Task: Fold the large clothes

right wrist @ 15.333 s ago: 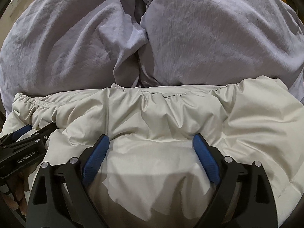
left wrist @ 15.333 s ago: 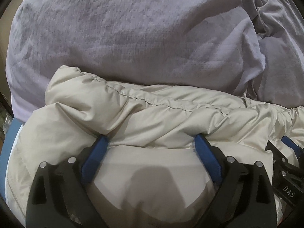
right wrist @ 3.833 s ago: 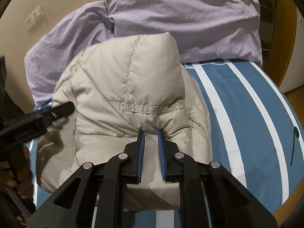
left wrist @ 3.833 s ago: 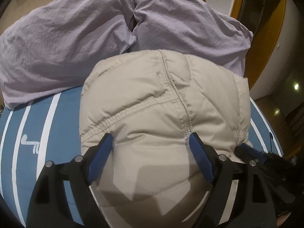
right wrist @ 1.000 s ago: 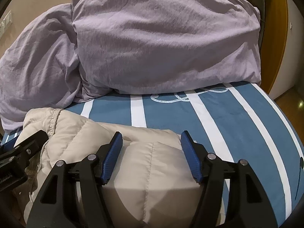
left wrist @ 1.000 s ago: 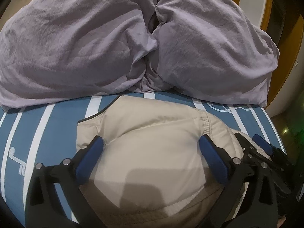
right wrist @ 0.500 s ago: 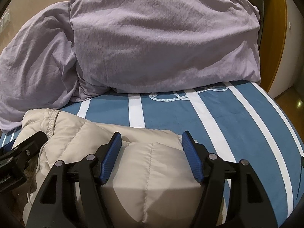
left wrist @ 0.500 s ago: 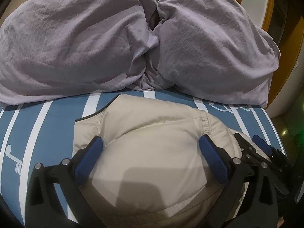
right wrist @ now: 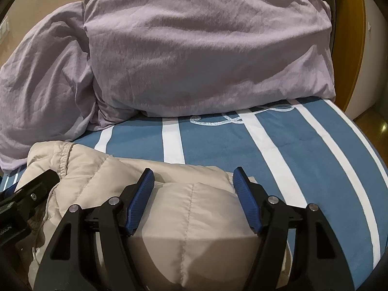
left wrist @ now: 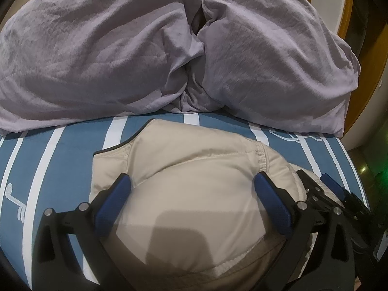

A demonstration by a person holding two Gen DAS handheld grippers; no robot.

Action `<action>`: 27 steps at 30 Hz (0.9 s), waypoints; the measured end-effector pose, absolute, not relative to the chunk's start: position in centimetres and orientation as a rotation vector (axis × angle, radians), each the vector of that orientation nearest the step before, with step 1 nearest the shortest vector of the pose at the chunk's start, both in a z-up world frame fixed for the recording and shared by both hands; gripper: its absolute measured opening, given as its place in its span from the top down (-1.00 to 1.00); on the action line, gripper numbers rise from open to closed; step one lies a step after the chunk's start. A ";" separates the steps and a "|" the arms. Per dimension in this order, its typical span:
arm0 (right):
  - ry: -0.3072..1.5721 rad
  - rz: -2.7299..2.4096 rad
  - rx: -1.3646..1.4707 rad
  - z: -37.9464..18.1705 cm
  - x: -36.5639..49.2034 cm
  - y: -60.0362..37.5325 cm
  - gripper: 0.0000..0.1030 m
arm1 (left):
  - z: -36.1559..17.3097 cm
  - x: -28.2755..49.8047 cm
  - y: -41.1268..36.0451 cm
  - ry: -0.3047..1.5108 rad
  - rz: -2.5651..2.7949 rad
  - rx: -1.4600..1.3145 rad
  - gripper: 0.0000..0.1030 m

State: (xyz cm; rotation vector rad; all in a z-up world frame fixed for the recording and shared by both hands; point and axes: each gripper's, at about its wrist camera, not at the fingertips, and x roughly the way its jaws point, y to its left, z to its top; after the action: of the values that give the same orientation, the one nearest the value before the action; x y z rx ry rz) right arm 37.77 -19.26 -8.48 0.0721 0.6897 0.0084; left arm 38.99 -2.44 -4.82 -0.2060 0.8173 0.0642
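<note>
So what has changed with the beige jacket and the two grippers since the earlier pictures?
The beige jacket, earlier spread wide and then lifted, now lies as a compact bundle on the striped bed cover. The right gripper, which was pinched shut on it, has let go; its jaws stand open over the padding. The left gripper stays open, and the purple pillows have not moved.

The puffy jacket [left wrist: 194, 189] is plain beige with a dark edge at its collar. The bedcover [right wrist: 303, 150] is blue with white stripes and white line drawings. The two pillows [left wrist: 97, 55] at its far edge are pale lilac. Both grippers are black with blue pads [right wrist: 246, 198].
</note>
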 end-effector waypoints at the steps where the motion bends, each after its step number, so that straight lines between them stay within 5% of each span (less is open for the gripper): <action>1: 0.694 0.011 0.076 -8.5 37.8 -19.3 -0.35 | -4.8 39.0 -2.4 0.819 0.062 -0.209 -0.97; 5: 0.725 0.020 0.091 -8.1 37.9 -19.6 -0.40 | -4.0 38.6 -1.7 0.846 0.027 -0.235 -0.96; 12: 0.752 0.018 0.135 -5.9 36.3 -21.7 -0.81 | -1.9 35.4 -0.1 0.843 -0.004 -0.245 -0.96; 27: 0.899 0.226 0.368 -5.2 33.7 -28.6 -0.91 | -2.7 31.2 3.3 0.907 -0.055 -0.318 -0.96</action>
State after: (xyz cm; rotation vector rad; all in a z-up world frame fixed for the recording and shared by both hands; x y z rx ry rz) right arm 33.75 -28.59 -5.19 0.3680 0.8988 0.2263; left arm 31.21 3.31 -2.67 -0.3182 0.9072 -0.0554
